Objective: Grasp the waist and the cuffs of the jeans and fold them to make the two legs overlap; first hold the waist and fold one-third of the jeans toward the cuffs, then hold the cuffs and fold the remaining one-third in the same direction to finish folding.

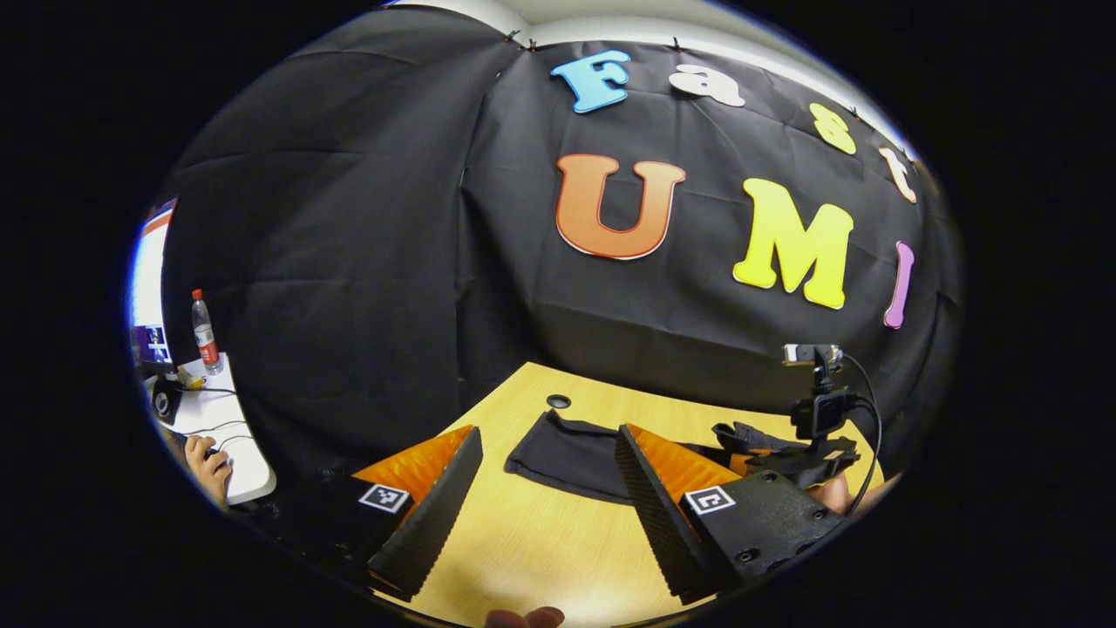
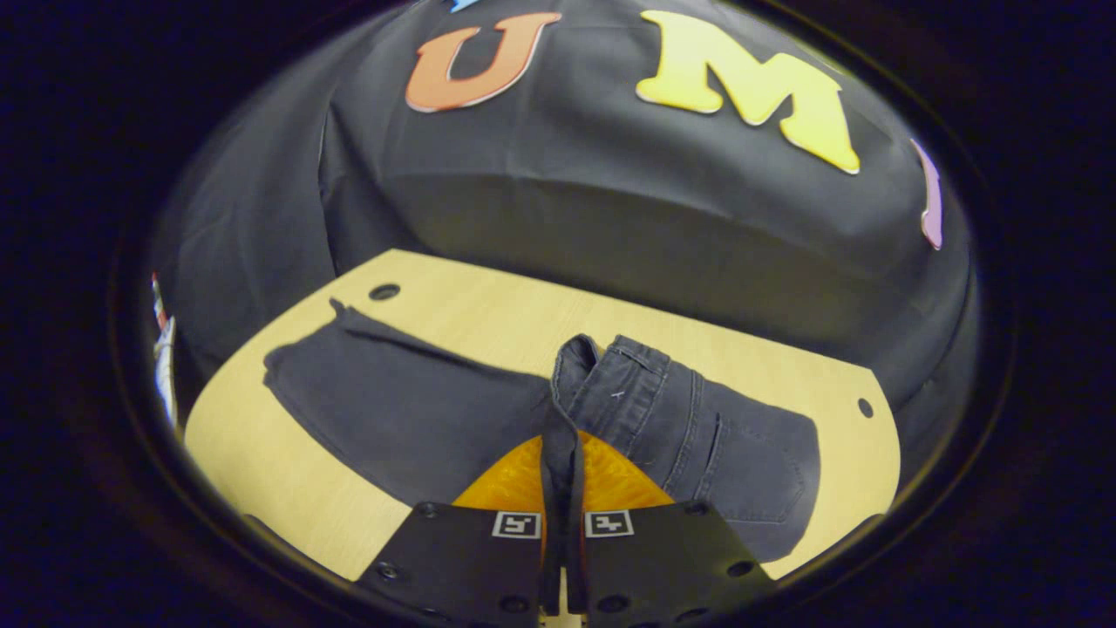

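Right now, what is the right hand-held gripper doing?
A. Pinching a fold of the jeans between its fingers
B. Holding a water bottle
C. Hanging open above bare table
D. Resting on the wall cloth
A: in the right gripper view, the right hand-held gripper has both fingers closed on a raised fold of the jeans, which lie on the table.

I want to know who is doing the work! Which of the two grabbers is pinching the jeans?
The right hand-held gripper: its fingers are squeezed together on a fold of the jeans. The left hand-held gripper is wide open over the table, holding nothing.
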Demonstrator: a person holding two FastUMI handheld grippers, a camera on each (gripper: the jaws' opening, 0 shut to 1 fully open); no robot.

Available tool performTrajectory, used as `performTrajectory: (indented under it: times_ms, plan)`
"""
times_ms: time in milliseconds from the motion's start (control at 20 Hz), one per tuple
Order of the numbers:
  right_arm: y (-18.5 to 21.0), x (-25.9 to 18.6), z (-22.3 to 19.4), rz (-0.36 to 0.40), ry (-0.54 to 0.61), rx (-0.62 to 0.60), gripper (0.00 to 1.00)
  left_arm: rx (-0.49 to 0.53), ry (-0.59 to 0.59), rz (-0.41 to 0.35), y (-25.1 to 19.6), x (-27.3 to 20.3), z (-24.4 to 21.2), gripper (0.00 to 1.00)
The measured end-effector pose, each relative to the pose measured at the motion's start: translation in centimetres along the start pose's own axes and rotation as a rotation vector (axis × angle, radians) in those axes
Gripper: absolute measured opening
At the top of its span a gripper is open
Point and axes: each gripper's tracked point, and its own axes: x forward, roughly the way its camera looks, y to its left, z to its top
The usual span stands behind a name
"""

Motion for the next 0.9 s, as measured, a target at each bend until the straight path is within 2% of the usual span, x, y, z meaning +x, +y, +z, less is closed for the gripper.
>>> performTrajectory:
  times_ms: [50,200,250,300,350,400,450,550,650,800,900]
  plan:
    - [0.4,0.5,-0.8,-0.002,0.013,-0.024,0.04,-0.005,0.006,0.005,0.6,0.2,-0.3,0.98]
    - [1.2,1.4,-1.9,-0.012,0.049,-0.089,0.04,-0.034,0.038,0.019,2.0,0.6,-1.6,0.99]
    - [1.6,1.6,-2.2,-0.002,0.058,-0.093,0.01,-0.049,0.048,0.019,2.3,0.9,-2.0,0.99]
    - [1.6,1.7,-2.3,0.009,0.062,-0.09,0.09,-0.063,0.06,0.015,2.5,1.2,-2.4,0.99]
    - [1.8,1.5,-2.0,0.027,0.061,-0.077,0.08,-0.079,0.073,0.008,2.6,1.6,-2.9,0.99]
    - [2.3,0.9,-1.7,0.057,0.062,-0.051,0.19,-0.091,0.091,-0.008,2.6,2.0,-3.5,0.99]
    - [3.0,0.3,-1.3,0.093,0.069,-0.013,0.21,-0.091,0.109,-0.032,2.6,2.5,-4.2,0.99]
    - [3.4,-2.1,-0.5,0.14,0.072,0.043,0.4,-0.076,0.126,-0.053,3.1,3.5,-5.1,0.99]
    - [3.3,-4.6,1.3,0.171,0.032,0.044,0.59,-0.083,0.141,-0.073,3.6,4.7,-5.8,0.99]
    - [2.7,-9.7,3.3,0.212,-0.028,0.053,0.77,-0.175,0.204,-0.103,4.0,6.6,-7.7,0.99]
    - [1.8,-12.9,3.9,0.234,-0.05,0.078,0.89,-0.292,0.245,-0.144,3.4,8.2,-9.0,0.99]
